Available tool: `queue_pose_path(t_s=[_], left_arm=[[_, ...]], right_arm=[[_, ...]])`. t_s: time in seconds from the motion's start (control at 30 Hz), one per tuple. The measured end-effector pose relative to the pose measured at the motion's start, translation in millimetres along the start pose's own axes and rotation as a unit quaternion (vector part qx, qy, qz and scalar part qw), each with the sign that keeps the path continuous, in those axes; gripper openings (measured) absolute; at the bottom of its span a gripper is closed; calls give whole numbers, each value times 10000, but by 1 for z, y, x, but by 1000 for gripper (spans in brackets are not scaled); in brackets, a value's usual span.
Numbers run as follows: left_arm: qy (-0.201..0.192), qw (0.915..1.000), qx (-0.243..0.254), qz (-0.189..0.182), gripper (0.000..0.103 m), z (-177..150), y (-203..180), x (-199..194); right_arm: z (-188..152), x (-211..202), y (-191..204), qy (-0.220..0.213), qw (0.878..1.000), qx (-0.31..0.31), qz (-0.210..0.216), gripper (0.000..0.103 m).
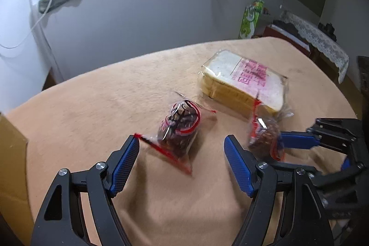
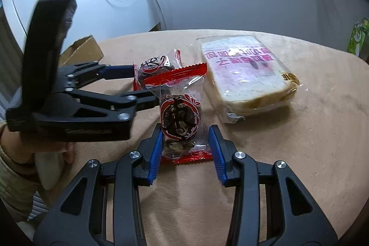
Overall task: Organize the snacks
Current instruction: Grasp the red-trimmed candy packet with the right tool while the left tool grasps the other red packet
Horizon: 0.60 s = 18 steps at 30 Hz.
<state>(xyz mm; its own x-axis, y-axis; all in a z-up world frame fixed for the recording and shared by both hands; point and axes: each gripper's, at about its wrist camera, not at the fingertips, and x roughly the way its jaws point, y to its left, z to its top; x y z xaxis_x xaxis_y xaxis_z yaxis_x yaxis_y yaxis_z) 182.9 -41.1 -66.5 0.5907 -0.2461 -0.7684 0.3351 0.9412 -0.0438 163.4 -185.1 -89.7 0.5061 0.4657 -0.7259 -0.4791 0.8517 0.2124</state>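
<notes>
Two clear, red-edged snack packets with dark contents are on the tan tablecloth (image 1: 87, 107). One packet (image 1: 180, 133) lies tilted between the wide-apart fingers of my left gripper (image 1: 182, 142), which is open and touches nothing. In the right wrist view this packet (image 2: 151, 67) lies between the left gripper's (image 2: 145, 82) fingers. The other packet (image 2: 182, 121) stands upright in my right gripper (image 2: 185, 131), whose blue pads are shut on its sides. In the left wrist view that packet (image 1: 263, 137) and the right gripper (image 1: 274, 149) sit close on the right.
A bagged loaf of sliced white bread (image 1: 242, 84) (image 2: 244, 75) lies just beyond both packets. An open cardboard box (image 2: 83, 50) (image 1: 11, 153) stands at the table's left edge. A green carton (image 1: 251, 17) stands past the far edge. A person's hand and sleeve (image 2: 13, 153) hold the left gripper.
</notes>
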Motion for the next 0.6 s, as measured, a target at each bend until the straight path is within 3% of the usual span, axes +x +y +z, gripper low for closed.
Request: queue_pose_path(t_s=[0.03,0.07,0.1,0.17,0.43,0.6], left_arm=[[15,10000,-19,14,75,1,0,2],[57,10000,-48,-1,69,2,0,6],[86,9999,-64,-2,53,2,1,7],[55,9999,-116,58,45,1,2,6],[-105,9998,-140,-43,37,-5,5,-4],[-476,9987,-171,25,37,-16,0,-27]], right_arm=[[0,-1,-2,-26,10000,61,27,41],[0,-1,-4,-47,9999,99,34,41],[0,-2,-6,-69,9999,153,27,41],[0,-1,-9,-67,9997,213,74,41],[-1,-4,-11,-135,9997,212,8,41],[-6,-15,-11,-346,9991,241,-19,41]])
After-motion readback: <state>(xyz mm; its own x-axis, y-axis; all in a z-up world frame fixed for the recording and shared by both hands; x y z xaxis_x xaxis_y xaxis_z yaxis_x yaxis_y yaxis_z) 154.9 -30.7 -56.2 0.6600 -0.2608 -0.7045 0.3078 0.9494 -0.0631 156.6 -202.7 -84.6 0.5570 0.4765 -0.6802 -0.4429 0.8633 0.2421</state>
